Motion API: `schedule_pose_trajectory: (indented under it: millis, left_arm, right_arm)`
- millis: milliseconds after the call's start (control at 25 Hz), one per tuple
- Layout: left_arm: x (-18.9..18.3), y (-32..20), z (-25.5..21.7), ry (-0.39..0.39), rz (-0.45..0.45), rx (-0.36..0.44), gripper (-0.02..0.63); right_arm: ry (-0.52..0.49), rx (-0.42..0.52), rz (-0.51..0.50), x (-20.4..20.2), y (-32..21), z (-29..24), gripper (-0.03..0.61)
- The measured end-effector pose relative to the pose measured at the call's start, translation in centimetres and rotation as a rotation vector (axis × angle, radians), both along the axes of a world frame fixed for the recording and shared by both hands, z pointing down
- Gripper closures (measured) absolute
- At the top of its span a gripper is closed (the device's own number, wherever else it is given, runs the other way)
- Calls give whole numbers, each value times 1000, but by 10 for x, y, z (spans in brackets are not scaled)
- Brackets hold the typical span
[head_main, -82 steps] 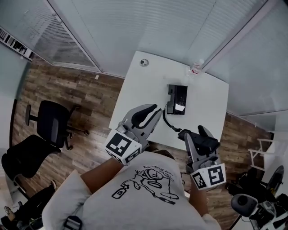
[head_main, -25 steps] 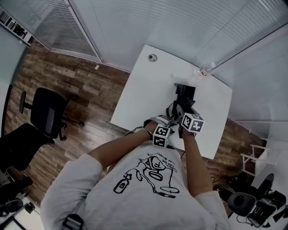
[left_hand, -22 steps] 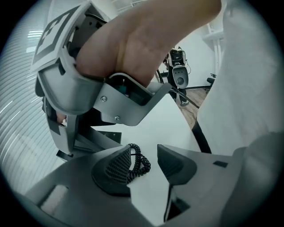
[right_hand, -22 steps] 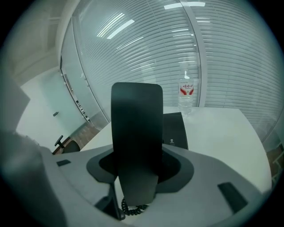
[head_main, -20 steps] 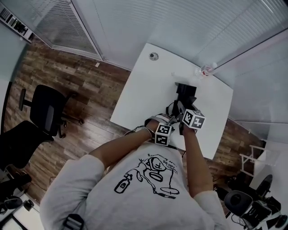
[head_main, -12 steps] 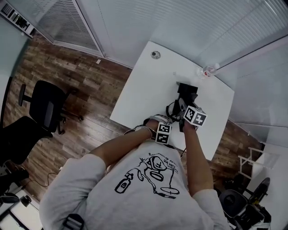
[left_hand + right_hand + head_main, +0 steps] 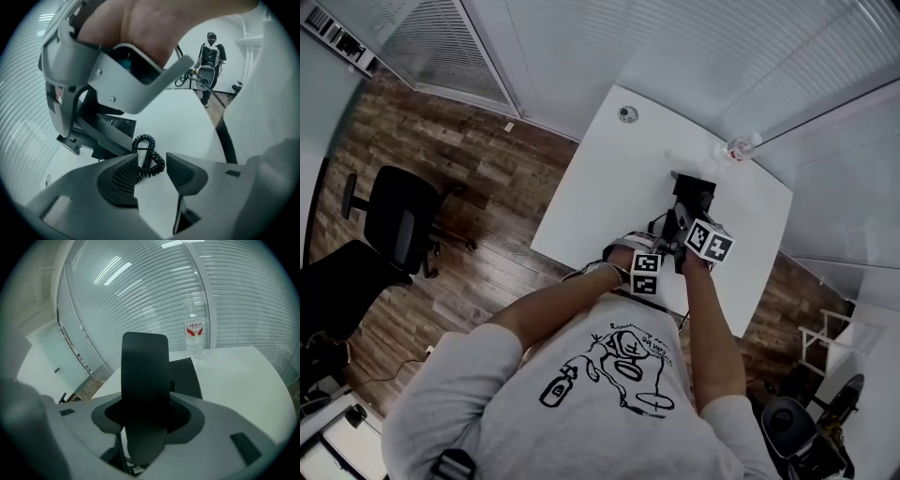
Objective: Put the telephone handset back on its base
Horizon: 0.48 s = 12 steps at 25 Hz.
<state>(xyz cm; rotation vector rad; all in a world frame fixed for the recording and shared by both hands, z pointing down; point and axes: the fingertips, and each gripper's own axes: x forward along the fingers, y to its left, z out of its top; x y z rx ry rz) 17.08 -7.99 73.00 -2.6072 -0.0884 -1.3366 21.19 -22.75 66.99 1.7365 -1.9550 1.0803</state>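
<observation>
Right tool clenched on upright handset; telephone base just behind it, seemingly apart. Left tool released, coiled cord lying just beyond its tips.

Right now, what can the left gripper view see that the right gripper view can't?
Only the left gripper view shows the curly cord past the open left claw, and a person far off. Only the right gripper view shows the water bottle, beyond the handset that the right claw grips. Both show the white table and the dark phone base.
</observation>
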Motion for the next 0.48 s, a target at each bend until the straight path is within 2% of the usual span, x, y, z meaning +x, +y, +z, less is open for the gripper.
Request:
schedule_pose_trajectory:
  millis: [120, 280, 480]
  left_arm:
    - [1, 3, 12, -58, 34, 7, 430]
    - [-3, 27, 26, -153, 110, -50, 430]
    - [-5, 29, 29, -148, 109, -63, 430]
  right_arm:
    - [-13, 6, 23, 3, -3, -1, 387]
    - [-27, 4, 41, 3, -5, 2, 387]
    - [-12, 8, 28, 1, -8, 3, 387]
